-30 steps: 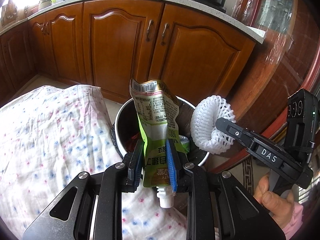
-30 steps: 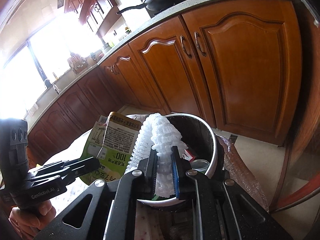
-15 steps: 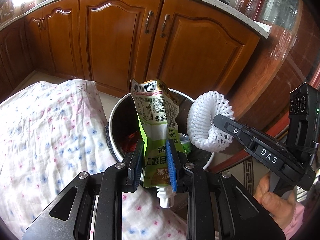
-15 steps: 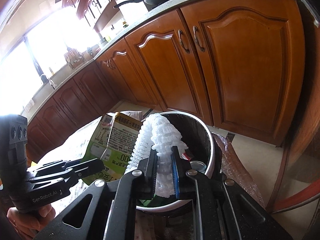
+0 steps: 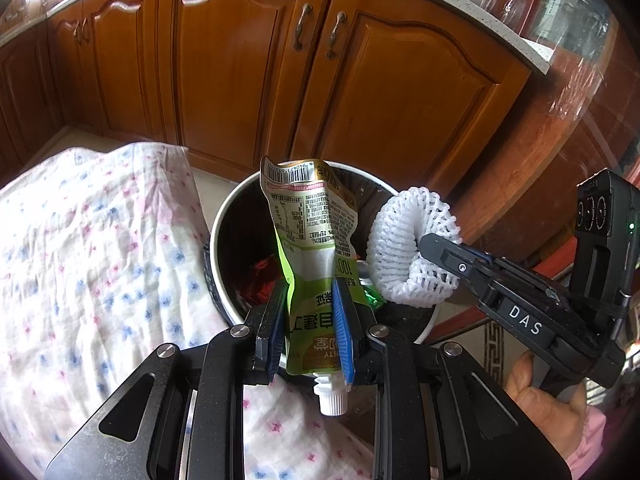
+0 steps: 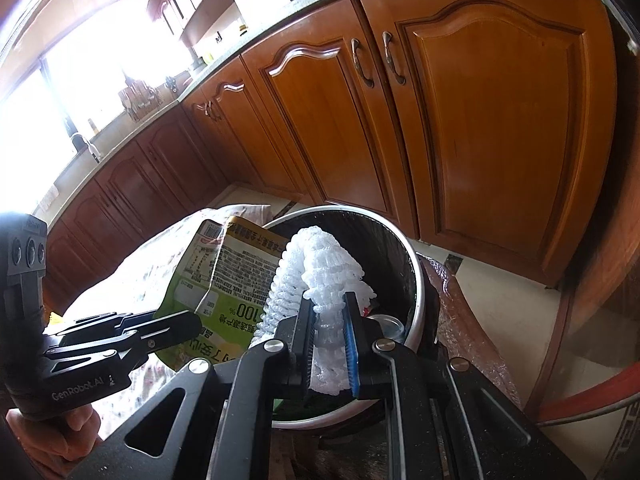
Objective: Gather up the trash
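My left gripper (image 5: 308, 320) is shut on a green spouted drink pouch (image 5: 310, 240), held cap-down over the near rim of a round metal trash bin (image 5: 224, 216). A white foam fruit net (image 5: 408, 248) is pinched in my right gripper (image 5: 436, 246), hanging over the bin's right side. From the right wrist, the right gripper (image 6: 328, 336) clamps the foam net (image 6: 320, 268) above the bin (image 6: 416, 280), with the pouch (image 6: 224, 280) and left gripper (image 6: 176, 326) to its left. Red wrappers and a can lie inside the bin.
A table with a floral cloth (image 5: 92, 256) lies left of the bin. Wooden kitchen cabinets (image 5: 248, 60) stand behind it across a strip of pale floor. A wood surface under clear plastic (image 6: 464, 312) sits right of the bin. A hand (image 5: 540, 392) holds the right gripper's handle.
Both grippers have edged forward and lower over the bin, each still holding its item. The bin sits larger and nearer in both views.
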A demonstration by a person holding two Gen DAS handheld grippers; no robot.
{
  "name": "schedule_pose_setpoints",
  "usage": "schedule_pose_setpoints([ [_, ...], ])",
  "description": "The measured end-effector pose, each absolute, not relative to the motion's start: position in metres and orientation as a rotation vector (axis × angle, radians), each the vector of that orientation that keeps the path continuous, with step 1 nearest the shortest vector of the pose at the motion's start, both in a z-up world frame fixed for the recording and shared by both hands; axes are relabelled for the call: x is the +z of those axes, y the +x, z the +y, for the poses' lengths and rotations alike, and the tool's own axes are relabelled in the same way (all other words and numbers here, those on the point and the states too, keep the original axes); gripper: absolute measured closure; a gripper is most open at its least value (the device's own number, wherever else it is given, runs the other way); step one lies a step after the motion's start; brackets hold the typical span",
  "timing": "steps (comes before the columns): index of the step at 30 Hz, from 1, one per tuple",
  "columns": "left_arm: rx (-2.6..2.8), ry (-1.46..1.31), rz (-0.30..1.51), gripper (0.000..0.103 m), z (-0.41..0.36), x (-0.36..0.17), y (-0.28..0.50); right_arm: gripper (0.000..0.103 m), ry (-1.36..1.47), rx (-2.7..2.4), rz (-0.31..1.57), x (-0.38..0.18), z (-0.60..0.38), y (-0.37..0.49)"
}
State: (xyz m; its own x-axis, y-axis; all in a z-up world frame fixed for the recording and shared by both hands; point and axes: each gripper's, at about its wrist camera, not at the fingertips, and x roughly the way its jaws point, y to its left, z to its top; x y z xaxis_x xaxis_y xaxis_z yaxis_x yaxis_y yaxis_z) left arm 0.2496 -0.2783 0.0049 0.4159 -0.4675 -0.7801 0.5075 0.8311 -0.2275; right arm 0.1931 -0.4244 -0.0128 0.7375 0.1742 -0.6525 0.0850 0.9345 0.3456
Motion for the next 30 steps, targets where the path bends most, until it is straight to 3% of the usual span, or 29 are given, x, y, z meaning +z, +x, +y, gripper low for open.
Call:
schedule_pose_setpoints([
  [9, -0.595, 0.048, 0.991, 0.077, -0.286, 0.001, 0.256, 0.085, 0.364, 0.037, 0.768, -0.017, -0.423, 0.206],
  [10, -0.589, 0.046, 0.997, 0.074, -0.287, 0.001, 0.257, 0.08, 0.369, 0.039, 0.769, -0.017, -0.423, 0.207],
  [13, -0.582, 0.038, 0.998, 0.06, -0.285, 0.001, 0.259, 0.05, 0.407, 0.046, 0.76, -0.016, -0.427, 0.208],
  [19, -0.565, 0.023, 0.969, 0.047, -0.276, 0.008, 0.256, 0.048, 0.426, 0.048, 0.732, -0.012, -0.428, 0.2],
  [30, -0.505, -0.001, 0.886, 0.031, -0.242, 0.026, 0.229, 0.019, 0.469, 0.063, 0.646, 0.009, -0.419, 0.163],
])
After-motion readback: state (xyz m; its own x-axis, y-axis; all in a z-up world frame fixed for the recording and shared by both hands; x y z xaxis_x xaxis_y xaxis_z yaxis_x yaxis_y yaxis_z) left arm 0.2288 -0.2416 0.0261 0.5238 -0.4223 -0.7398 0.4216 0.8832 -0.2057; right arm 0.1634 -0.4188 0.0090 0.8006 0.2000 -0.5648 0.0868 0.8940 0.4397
